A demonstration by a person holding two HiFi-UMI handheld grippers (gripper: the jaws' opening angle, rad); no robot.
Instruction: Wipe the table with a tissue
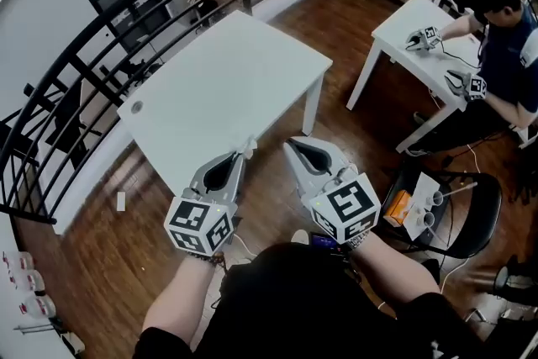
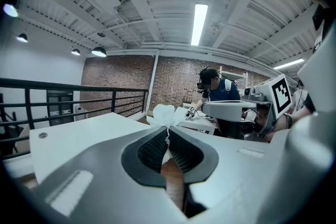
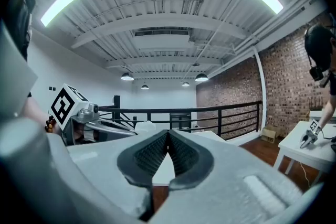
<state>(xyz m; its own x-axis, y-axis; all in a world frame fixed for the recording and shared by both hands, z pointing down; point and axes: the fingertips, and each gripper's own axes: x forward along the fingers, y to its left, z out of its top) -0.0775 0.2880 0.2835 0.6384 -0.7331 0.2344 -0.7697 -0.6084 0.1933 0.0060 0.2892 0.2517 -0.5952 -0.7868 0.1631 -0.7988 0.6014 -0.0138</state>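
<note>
Tissue sits pinched between the tips of the left tool, low centre of the head view, at the near edge of the white counter. The right tool is clenched on nothing. Soft, light and easily torn, the tissue likely needs a bunched hold and gentle pressure.
</note>
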